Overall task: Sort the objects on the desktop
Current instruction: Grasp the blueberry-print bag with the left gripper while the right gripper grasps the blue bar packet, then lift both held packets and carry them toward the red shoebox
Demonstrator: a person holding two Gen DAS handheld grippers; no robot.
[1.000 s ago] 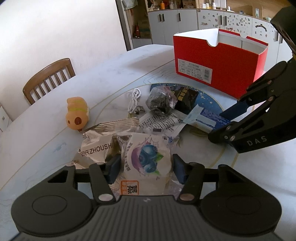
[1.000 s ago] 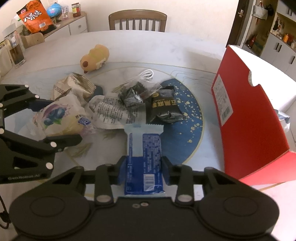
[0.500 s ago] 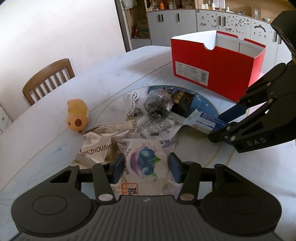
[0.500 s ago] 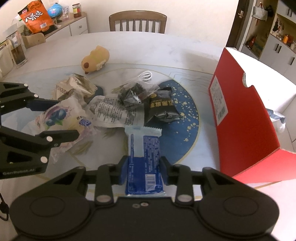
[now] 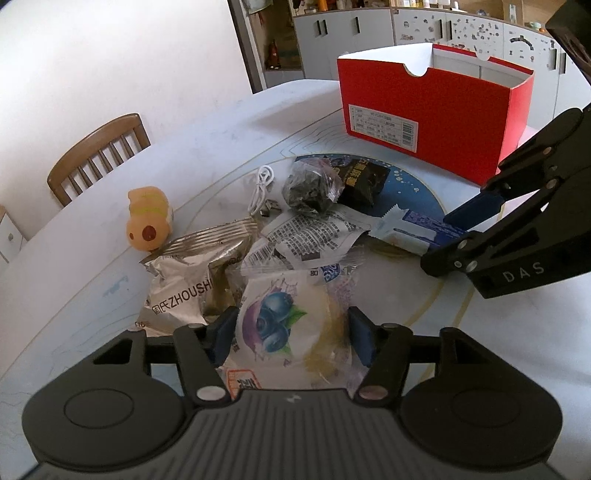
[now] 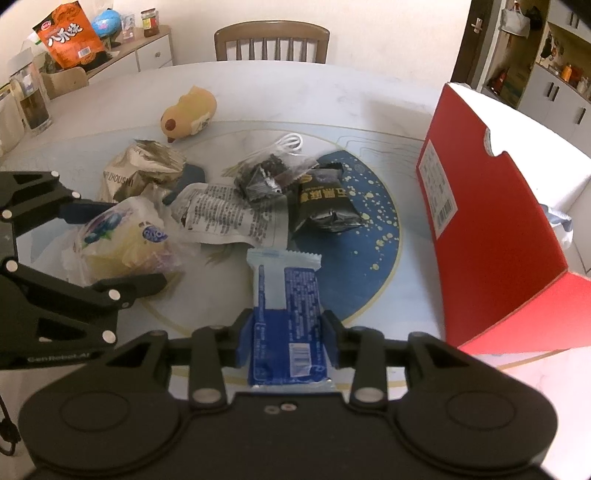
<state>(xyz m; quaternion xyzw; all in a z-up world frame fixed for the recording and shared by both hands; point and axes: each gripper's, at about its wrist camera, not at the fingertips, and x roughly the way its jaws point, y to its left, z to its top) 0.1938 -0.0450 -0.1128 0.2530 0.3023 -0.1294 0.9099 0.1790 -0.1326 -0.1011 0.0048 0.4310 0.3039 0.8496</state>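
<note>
From the left wrist camera, the left gripper has its jaws opening around the clear blueberry-printed pastry bag, which lies on the pale round table; the blue pads sit at the bag's sides, and whether they press on it is hard to say. Only this view looks into the open red cardboard box, showing white inner walls, though its floor is hidden. It also shows the silver crinkled snack pouch with printed letters, the white coiled cable with its plug, and the orange toy animal. The right gripper enters from the right edge, its body cut off. From the right wrist camera, the right gripper is opening slightly, yet its pads still touch the edges of the blue-and-white wrapped bar, gripped near its lower end. This view alone shows the black foil packet face-on, the white printed wrapper flat, the orange snack bag on a sideboard, and the box's outer side only. The clear bag of dark pieces is too crumpled to identify. The left gripper straddles the pastry bag, its lower finger hiding the bag's near edge.
</note>
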